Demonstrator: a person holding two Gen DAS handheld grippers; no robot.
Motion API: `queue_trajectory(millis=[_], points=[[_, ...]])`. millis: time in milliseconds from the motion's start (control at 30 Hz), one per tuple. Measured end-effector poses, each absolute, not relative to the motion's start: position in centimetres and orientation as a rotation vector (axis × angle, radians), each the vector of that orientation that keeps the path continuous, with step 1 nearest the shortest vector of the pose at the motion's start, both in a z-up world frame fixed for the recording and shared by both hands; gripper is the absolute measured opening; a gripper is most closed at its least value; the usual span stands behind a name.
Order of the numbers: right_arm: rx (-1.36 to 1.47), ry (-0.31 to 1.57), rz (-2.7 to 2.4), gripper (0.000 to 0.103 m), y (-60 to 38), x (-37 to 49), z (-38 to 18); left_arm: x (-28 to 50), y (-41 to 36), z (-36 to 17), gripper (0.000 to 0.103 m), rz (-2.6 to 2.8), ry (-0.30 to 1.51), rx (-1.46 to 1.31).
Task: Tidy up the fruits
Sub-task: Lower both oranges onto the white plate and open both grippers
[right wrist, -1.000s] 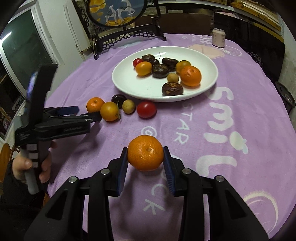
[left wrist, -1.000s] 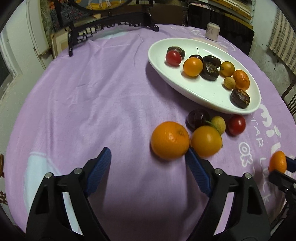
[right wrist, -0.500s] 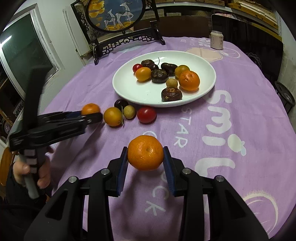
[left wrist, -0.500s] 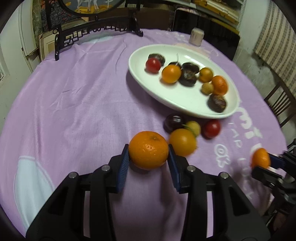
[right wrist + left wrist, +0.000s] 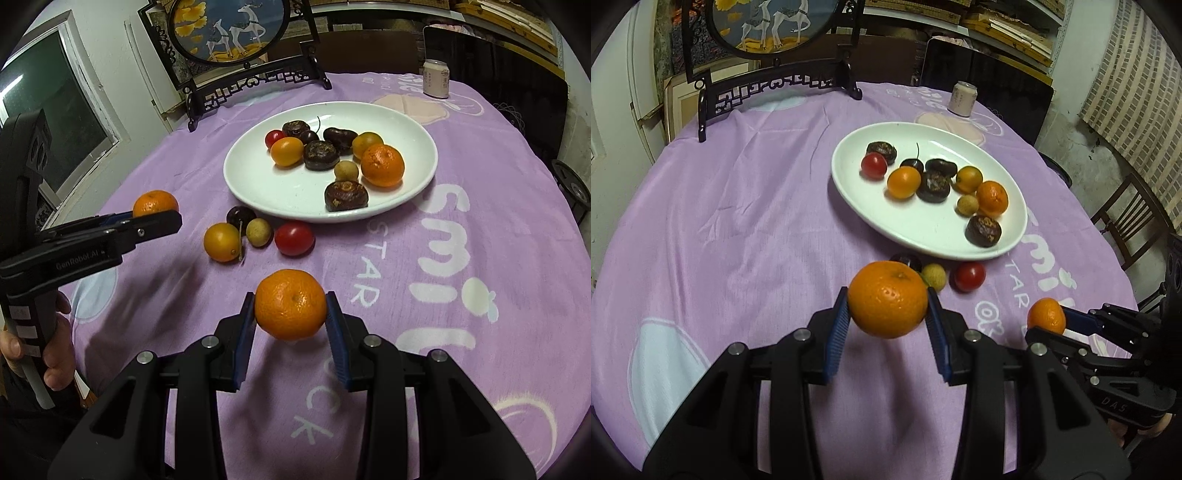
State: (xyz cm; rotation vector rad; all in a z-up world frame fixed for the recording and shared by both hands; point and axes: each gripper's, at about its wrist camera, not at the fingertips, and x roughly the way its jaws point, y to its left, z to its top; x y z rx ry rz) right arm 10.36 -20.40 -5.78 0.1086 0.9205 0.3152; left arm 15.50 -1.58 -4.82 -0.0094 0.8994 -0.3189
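Note:
My left gripper (image 5: 887, 314) is shut on an orange mandarin (image 5: 887, 299) and holds it above the purple tablecloth; it also shows in the right wrist view (image 5: 155, 204). My right gripper (image 5: 290, 314) is shut on a second mandarin (image 5: 290, 303), also lifted; it also shows in the left wrist view (image 5: 1046, 316). A white oval plate (image 5: 413, 192) holds several fruits. In front of it on the cloth lie a yellow-orange fruit (image 5: 221, 242), a dark cherry (image 5: 240, 216), a small tan fruit (image 5: 259, 231) and a red tomato (image 5: 294, 238).
A black carved stand with a round deer picture (image 5: 229, 33) stands at the table's far edge. A small can (image 5: 436, 78) stands at the far right. A wooden chair (image 5: 1126, 225) is beyond the table's right edge.
My left gripper closed on the mandarin on the cloth and lifted it. My right gripper kept its mandarin and stayed about where it was.

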Motion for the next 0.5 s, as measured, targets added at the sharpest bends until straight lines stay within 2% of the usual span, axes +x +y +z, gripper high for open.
queue_trajectory(millis=[200, 500], points=[[0.053, 0.882, 0.290, 0.037, -21.0, 14.0, -3.8, 20.6, -3.7, -2.9, 0.041, -0.321, 0.894, 0.052], [0.054, 0.837, 0.186, 0.037, -23.7, 25.8, -2.9, 33.1, -7.9, -2.9, 0.041, -0.287, 0.959, 0.040]])
